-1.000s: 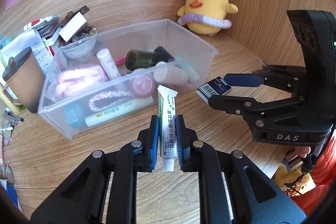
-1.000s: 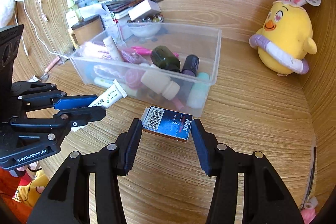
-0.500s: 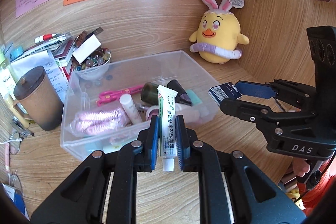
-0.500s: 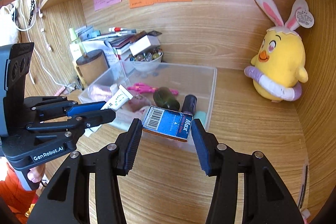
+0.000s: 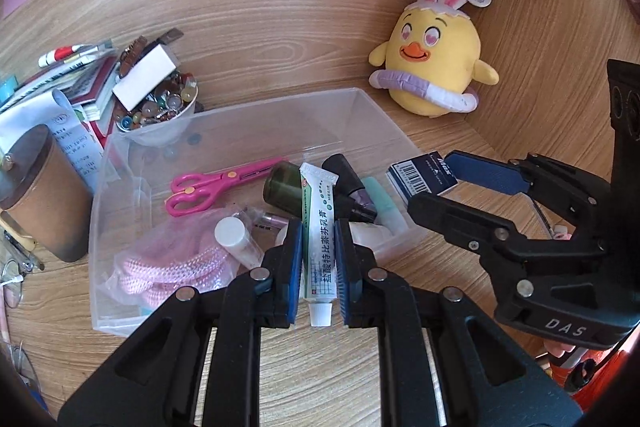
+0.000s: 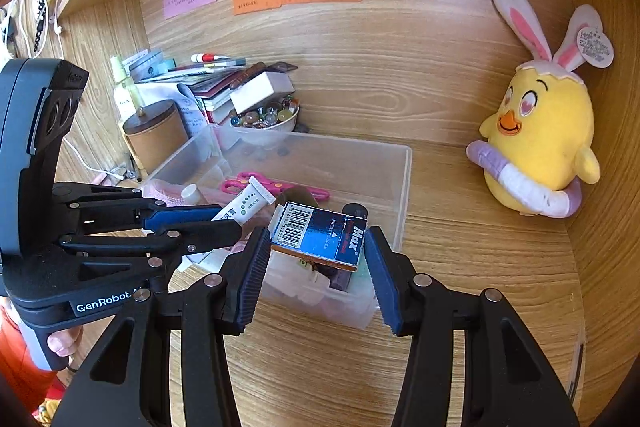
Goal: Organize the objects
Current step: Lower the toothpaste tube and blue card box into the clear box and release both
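Jaws clamped on 2 loads, left gripper [image 5: 318, 259] on a tube [image 5: 318, 227], right gripper [image 6: 316, 267] on a small box [image 6: 320, 233], now carried up from desk level to just above the clear bin [image 5: 248, 115], seemingly ready to drop both in.
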`<state>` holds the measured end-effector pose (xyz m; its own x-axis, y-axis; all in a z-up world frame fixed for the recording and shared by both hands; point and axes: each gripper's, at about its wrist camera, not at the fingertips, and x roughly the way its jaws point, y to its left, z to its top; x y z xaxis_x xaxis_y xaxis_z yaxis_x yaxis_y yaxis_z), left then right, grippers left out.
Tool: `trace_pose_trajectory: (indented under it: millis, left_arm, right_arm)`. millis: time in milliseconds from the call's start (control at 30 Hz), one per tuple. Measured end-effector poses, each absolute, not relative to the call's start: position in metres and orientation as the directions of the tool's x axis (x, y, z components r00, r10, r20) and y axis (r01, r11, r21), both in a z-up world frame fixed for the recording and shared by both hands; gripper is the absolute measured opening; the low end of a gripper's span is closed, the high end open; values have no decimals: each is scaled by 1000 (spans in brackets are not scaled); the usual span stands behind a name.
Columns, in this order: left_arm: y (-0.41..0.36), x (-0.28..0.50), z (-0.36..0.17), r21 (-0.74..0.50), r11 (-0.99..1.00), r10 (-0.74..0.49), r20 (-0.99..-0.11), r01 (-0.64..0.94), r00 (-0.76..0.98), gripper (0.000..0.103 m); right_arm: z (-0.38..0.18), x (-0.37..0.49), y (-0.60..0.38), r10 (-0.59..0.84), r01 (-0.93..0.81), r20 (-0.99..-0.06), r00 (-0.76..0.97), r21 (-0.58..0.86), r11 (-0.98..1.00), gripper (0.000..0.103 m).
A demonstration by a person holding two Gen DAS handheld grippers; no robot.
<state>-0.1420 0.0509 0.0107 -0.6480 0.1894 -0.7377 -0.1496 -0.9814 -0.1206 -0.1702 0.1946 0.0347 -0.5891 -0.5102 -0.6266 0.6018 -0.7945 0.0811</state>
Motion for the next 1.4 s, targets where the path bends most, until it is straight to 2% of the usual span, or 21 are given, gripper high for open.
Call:
trace_pose_trajectory:
  millis: [300, 667, 767, 833, 900, 967, 1133, 1200, 1300, 1400]
  left_arm:
    - [50, -145, 15, -133, -979, 201, -727, -152, -657, 15]
    - [48, -124, 28, -107, -983, 180, -685, -147, -706, 17]
    - [45, -115, 31, -105, -985, 173, -667, -138, -725, 29]
    - [41, -109, 32, -107, -987, 162, -655, -122, -738, 41]
    - [36, -102, 32, -116, -988, 153, -641, -103, -752, 47]
    - [32, -95, 32, -113, -990, 137, -630, -85, -764, 52]
    - [27, -77, 31, -85, -995, 93, -596, -52, -798, 72]
    - [24, -72, 30, -87, -995, 88, -587, -45, -805, 76]
    - [20, -67, 26, -88, -996, 67, -579, -20, -813, 88]
    - [18, -63, 22, -81, -997, 51, -576, -5, -816, 88]
  right_arm:
    - [12, -191, 180, -497, 613, -692, -524, 99, -784, 46]
    - [23, -178, 183, -515, 633, -674, -530, 90, -769, 52]
    - [29, -171, 186, -525, 640, -660, -537, 87, -763, 54]
    - [33, -166, 188, -532, 646, -651, -541, 84, -759, 59]
    - [37, -160, 190, -532, 644, -640, -554, 76, -761, 67]
    - [40, -156, 191, -534, 644, -631, -563, 70, -762, 70]
    - [42, -146, 195, -534, 638, -610, -585, 60, -768, 81]
    - [42, -143, 196, -529, 629, -603, -598, 57, -776, 84]
    - [39, -139, 199, -519, 616, -599, -610, 54, -786, 89]
    - [34, -136, 201, -503, 603, -602, -620, 44, -796, 91]
